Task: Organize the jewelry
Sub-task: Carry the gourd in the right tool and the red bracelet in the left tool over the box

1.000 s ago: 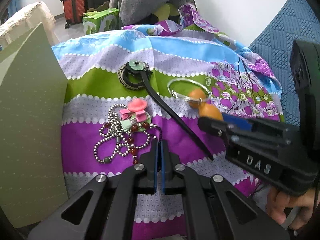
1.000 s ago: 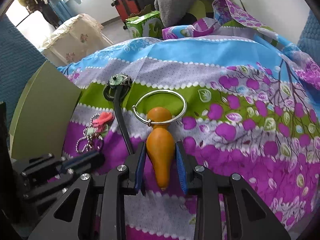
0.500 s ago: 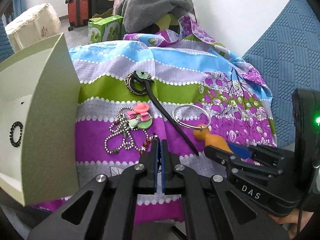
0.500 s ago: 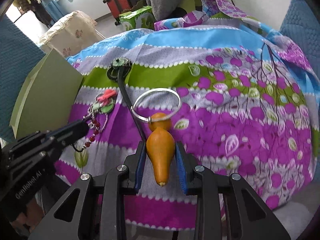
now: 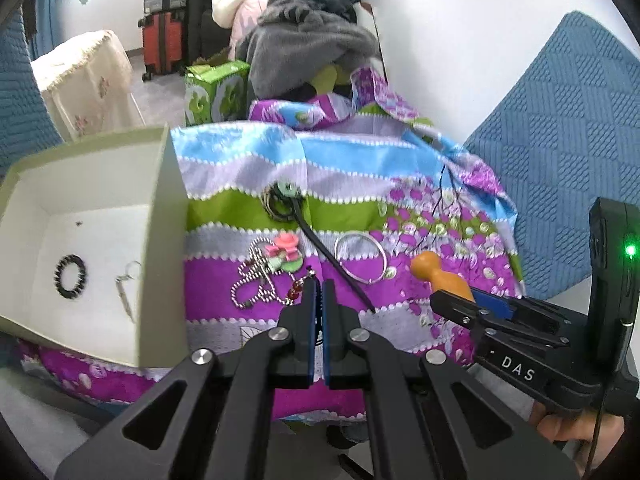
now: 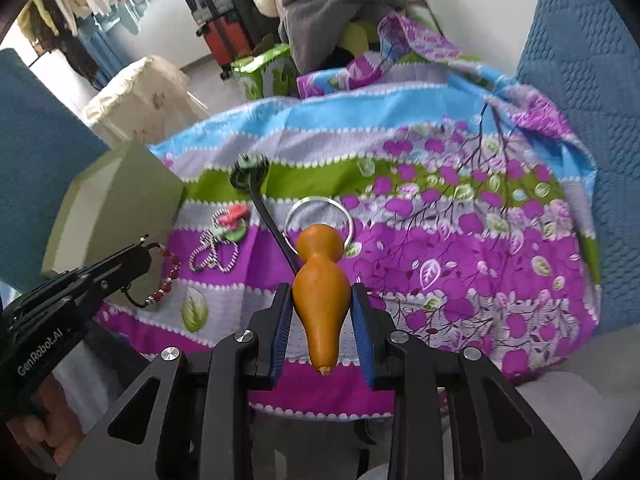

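Observation:
My right gripper [image 6: 322,292] is shut on an orange gourd pendant [image 6: 320,280], lifted above the striped cloth; it also shows in the left wrist view [image 5: 440,278]. My left gripper [image 5: 319,284] is shut on a red bead bracelet [image 6: 166,276], which dangles from its tips. On the cloth lie a silver ring [image 5: 360,258], a black hair stick [image 5: 320,244], and a ball chain with a pink-green charm [image 5: 276,260]. An open pale-green box [image 5: 164,240] at left holds a black bead bracelet [image 5: 71,272] and a small key [image 5: 126,292].
The striped floral cloth [image 6: 440,240] covers a small table that ends near my grippers. Blue padded chairs [image 5: 560,140] stand to the right and left. Piled clothes [image 5: 304,40], a green carton and suitcases are behind.
Both grippers have pulled back and up from the cloth. The right one lifted the gourd pendant off the silver ring. The left one lifted the red bead bracelet. The box interior has come into view.

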A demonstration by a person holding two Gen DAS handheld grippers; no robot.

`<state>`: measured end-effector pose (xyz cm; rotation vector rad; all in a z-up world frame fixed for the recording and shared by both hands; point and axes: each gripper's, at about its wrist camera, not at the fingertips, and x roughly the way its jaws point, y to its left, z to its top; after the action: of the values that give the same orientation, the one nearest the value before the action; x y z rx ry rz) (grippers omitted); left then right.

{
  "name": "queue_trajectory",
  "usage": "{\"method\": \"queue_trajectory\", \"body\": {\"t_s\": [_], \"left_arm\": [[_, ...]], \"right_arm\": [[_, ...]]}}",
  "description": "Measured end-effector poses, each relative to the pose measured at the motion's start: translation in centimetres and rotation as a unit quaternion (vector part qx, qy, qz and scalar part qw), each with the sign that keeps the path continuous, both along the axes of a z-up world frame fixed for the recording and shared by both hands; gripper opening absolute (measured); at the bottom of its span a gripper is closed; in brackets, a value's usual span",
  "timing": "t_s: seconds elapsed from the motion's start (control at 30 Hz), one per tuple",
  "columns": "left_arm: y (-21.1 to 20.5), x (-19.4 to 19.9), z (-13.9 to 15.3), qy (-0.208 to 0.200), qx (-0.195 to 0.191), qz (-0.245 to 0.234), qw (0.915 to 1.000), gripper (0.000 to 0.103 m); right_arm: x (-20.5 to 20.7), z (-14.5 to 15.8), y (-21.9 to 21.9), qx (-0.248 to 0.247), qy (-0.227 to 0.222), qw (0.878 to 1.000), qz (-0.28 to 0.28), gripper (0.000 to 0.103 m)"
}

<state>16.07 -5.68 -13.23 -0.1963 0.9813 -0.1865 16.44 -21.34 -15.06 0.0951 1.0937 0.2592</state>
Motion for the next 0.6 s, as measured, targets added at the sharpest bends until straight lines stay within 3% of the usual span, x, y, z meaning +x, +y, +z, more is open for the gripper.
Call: {"method": "queue_trajectory", "body": {"t_s": [0.6], "left_arm": [[5.1, 0.0, 11.8, -0.072, 0.008, 0.019, 0.9972, 0.002]], "right_arm": [[0.5, 12.9, 4.2, 0.016, -0.097, 0.995, 0.002, 0.027]]}}
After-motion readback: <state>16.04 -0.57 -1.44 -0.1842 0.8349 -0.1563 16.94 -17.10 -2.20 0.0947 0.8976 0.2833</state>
